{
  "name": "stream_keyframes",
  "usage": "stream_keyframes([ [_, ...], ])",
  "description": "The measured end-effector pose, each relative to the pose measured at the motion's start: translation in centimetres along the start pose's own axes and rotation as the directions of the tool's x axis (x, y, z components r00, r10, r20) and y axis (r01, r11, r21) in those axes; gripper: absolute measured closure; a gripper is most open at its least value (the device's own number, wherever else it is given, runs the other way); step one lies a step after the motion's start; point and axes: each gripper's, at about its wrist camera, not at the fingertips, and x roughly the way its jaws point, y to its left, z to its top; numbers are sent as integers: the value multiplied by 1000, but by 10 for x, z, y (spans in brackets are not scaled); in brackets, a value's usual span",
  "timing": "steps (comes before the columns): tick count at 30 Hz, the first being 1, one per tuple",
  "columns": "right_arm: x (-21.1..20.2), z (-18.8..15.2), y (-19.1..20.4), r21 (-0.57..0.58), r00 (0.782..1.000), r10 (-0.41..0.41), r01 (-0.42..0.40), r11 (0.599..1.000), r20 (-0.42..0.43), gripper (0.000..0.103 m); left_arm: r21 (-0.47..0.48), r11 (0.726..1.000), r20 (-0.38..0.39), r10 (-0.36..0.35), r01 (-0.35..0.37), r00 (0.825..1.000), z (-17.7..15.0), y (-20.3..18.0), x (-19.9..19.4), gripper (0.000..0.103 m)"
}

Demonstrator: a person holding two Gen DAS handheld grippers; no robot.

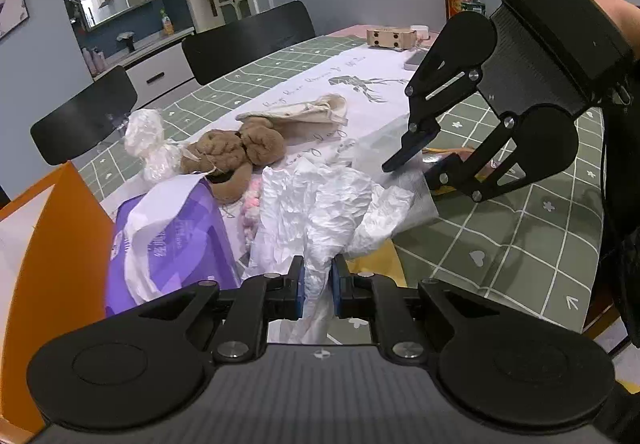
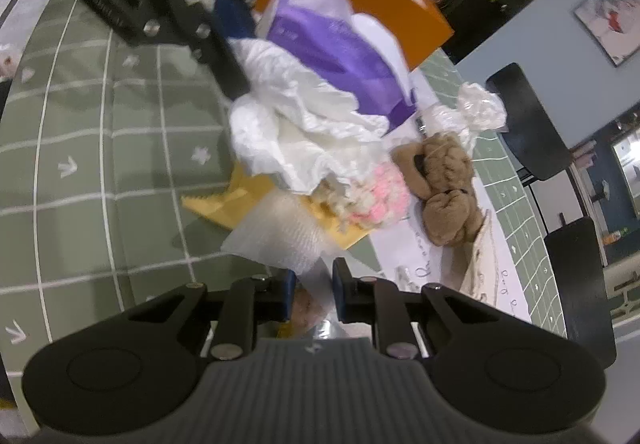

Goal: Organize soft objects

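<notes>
White crumpled plastic bag (image 1: 320,204) at frame centre is pinched by left gripper (image 1: 318,286), its translucent edge clamped by right gripper (image 2: 314,294); teddy bear (image 1: 236,152), tissue pack (image 1: 176,240) remain unsorted beside orange box (image 1: 52,228).

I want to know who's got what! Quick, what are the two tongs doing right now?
Left tongs: closed on the white bag.
Right tongs: closed on the clear wrap.
</notes>
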Motion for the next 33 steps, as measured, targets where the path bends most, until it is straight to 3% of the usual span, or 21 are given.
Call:
stream_keyframes([
  [5, 7, -1, -1, 24, 1000, -7, 7, 1000, -12, 83, -3, 1000, -3, 7, -7, 1000, -2, 1, -2, 88],
  [7, 12, -2, 3, 13, 1000, -8, 9, 1000, -17, 71, -5, 1000, -4, 3, -3, 1000, -2, 1, -2, 88],
  [8, 14, -2, 5, 6, 1000, -14, 14, 1000, -14, 60, -7, 1000, -5, 2, -2, 1000, -2, 1, -2, 88],
  [9, 15, -2, 7, -2, 1000, -18, 18, 1000, -8, 61, -6, 1000, -5, 2, -2, 1000, -2, 1, -1, 88],
  [10, 16, -1, 9, -9, 1000, -11, 11, 1000, -1, 62, -5, 1000, -6, 2, -2, 1000, -2, 1, -1, 88],
  [12, 16, 2, 11, -14, 1000, 7, -6, 1000, 7, 100, -5, 1000, -7, 2, -2, 1000, -2, 1, -1, 88],
  [18, 3, 10, 4, 8, 999, -24, 24, 1000, 46, 103, -8, 1000, 6, 17, -17, 1000, -1, 1, -1, 88],
  [26, -22, 10, -20, 48, 990, -132, 129, 990, 58, 103, -37, 998, 64, 50, -48, 997, 10, 13, -17, 88],
  [33, -28, 20, -24, 20, 988, -148, 147, 989, 38, 103, -60, 997, 124, 54, -47, 991, 23, 26, -33, 88],
])
